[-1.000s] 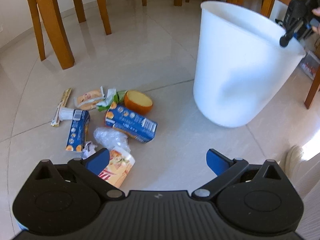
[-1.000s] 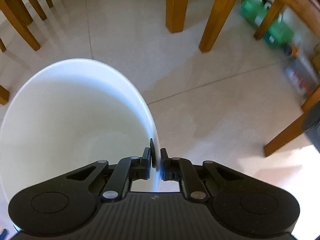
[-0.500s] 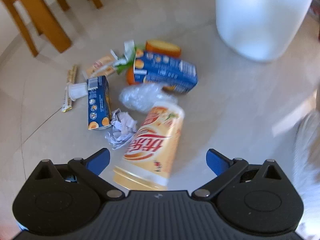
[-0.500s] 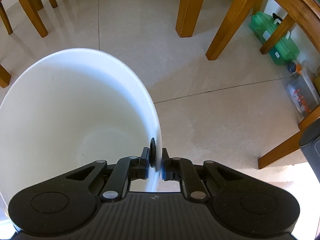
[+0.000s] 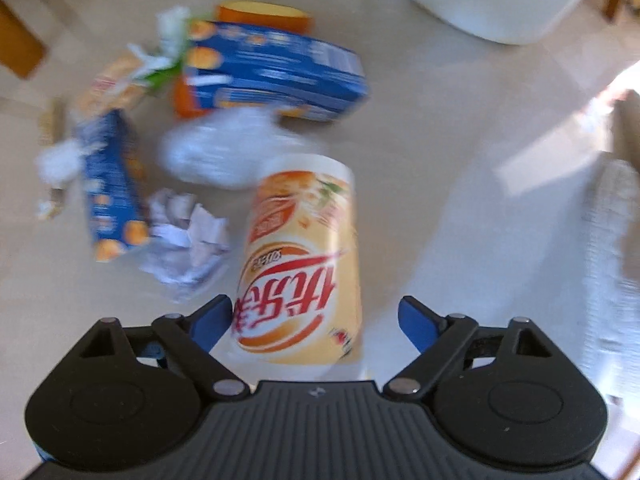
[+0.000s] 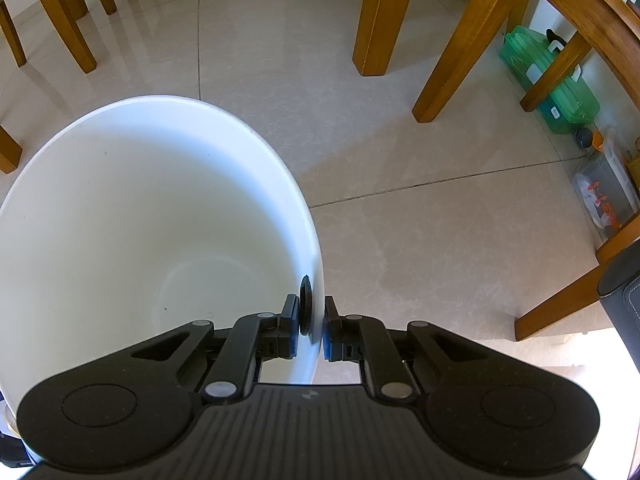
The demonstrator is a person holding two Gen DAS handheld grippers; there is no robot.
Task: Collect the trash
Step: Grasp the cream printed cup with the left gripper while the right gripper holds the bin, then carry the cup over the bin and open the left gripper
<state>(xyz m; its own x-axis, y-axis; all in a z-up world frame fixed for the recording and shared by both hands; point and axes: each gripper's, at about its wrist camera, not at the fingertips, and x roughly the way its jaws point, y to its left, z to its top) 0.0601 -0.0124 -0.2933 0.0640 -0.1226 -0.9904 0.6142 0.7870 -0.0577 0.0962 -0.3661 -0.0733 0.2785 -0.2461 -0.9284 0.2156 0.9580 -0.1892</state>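
Trash on the floor, white bin (image 6: 132, 208) close by

The left gripper (image 5: 316, 320) is closing around a lying cup (image 5: 304, 264), not squeezing yet; crumpled paper (image 5: 186, 236) and blue boxes (image 5: 276, 70) crowd it. The right gripper (image 6: 312, 320) pinches the bin's rim.

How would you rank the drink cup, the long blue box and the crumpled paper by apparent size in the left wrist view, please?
1. Drink cup, which looks largest, though it lies nearest the camera, so that is unsure.
2. Long blue box.
3. Crumpled paper, clearly smallest.
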